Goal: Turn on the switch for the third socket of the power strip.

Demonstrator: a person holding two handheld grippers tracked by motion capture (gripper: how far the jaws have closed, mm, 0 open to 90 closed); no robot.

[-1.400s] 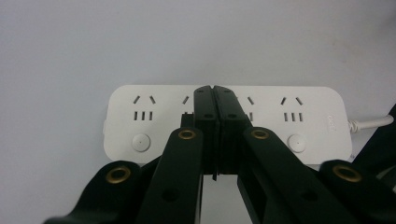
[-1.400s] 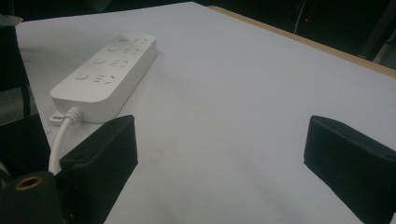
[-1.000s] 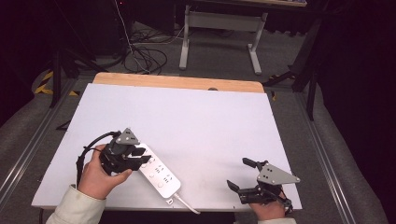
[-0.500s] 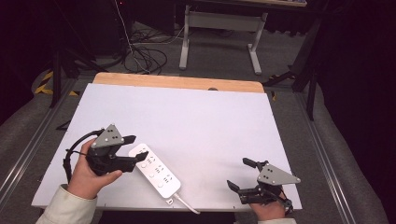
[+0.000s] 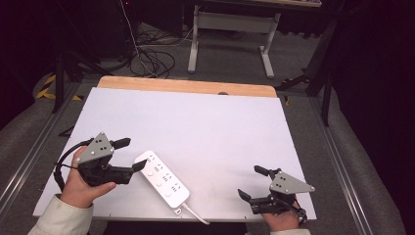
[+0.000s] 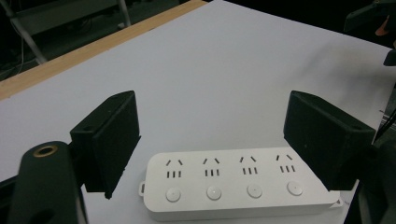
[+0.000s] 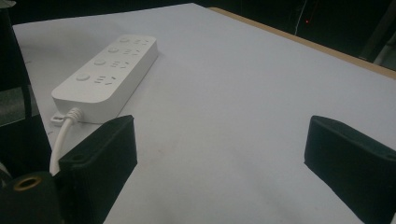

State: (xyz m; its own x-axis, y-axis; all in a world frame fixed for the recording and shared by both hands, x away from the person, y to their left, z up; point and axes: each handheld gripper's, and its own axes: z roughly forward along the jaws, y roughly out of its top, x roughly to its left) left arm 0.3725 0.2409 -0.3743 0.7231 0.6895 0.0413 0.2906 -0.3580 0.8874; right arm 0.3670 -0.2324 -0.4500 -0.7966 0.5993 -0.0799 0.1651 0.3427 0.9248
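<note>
The white surface [image 5: 205, 127] carries one thing, a white power strip [image 5: 162, 178] lying near the front edge, its cord [image 5: 193, 214] trailing off toward the person. A second ago the left gripper [image 5: 132, 155] sat right over the strip's far end; now it has drawn back to the strip's left side, and its fingers [image 6: 112, 140] have just been opening: they stand spread wide, nothing pressed between them, the strip lying free on the surface just beyond the tips. I judge the strip has been set down and let go. The right gripper [image 5: 250, 182] rests well apart at the front right, unmoved, its fingers [image 7: 100, 158] spread and empty
</note>
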